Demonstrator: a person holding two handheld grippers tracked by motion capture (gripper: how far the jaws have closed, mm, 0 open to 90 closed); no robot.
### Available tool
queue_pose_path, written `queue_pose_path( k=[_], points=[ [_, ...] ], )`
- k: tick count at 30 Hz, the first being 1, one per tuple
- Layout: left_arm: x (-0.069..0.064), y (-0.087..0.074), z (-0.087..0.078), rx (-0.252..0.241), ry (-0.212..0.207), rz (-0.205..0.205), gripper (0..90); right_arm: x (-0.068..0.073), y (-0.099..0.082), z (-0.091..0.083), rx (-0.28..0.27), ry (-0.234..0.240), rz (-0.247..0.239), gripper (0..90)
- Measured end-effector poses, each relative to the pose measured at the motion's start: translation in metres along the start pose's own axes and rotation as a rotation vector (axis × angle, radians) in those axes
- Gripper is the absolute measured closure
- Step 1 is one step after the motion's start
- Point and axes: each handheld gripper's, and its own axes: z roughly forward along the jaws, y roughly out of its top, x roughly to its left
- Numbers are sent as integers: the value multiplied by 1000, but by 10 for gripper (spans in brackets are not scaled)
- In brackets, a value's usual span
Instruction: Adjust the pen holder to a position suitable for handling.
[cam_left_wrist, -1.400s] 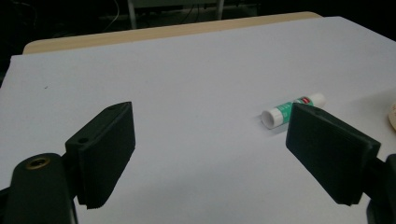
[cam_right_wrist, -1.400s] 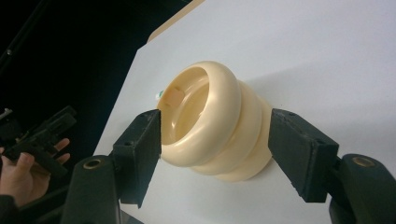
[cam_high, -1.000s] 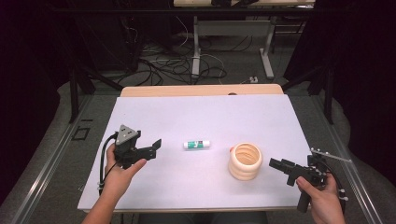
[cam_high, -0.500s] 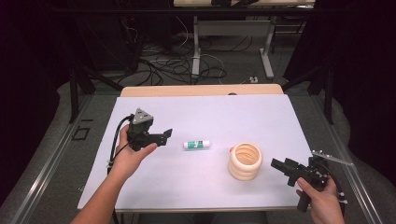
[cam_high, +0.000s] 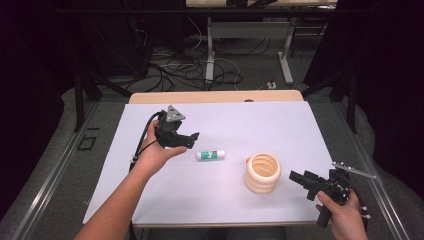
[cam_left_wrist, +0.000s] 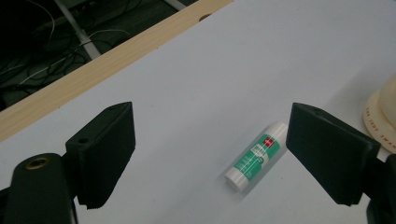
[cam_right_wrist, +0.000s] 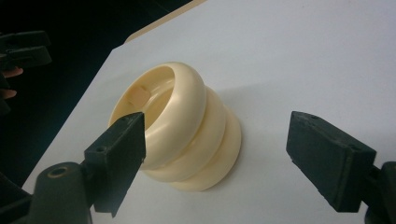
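The table (cam_high: 280, 125) has a pale sheet over most of its top, with a strip of bare wood showing along the far edge, and beyond that edge the floor is crossed by cables and table legs. Most of the sheet lies bare: the far half, the near left corner and the middle near strip all offer free room. The glue stick (cam_high: 210, 155) lies on its side near the middle of the sheet, and the cream ringed cup (cam_high: 262, 173) stands upright to its right, apart from it. The left gripper (cam_high: 192, 139) is held above the sheet just left of the glue stick, its tips aimed toward the stick and clear of it. In the left gripper view its jaws stand wide apart with nothing between the pads, and the glue stick (cam_left_wrist: 256, 155) lies on the sheet ahead of them, nearer the right-hand jaw, slanting across the view. Those jaws have just been opening a little. The right gripper (cam_high: 297, 177) sits near the table's right front corner, close to the near edge, pointing at the ringed cup and just short of it. In the right gripper view its jaws are spread and empty; the cup (cam_right_wrist: 187, 126) stands ahead, overlapped by the left-hand jaw in that view.
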Motion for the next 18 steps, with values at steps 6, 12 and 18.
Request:
queue_pose_path(
  k=[6,12,18],
  points=[
    [-12,21,17,69,-12,144,167,-1,-1,1,15,-6,-26,192],
    [-23,29,31,96,-29,217,186,-1,-2,3,21,-1,-32,194],
    [-31,34,47,161,-39,276,245,-2,-2,3,9,-21,-47,194]
  ],
)
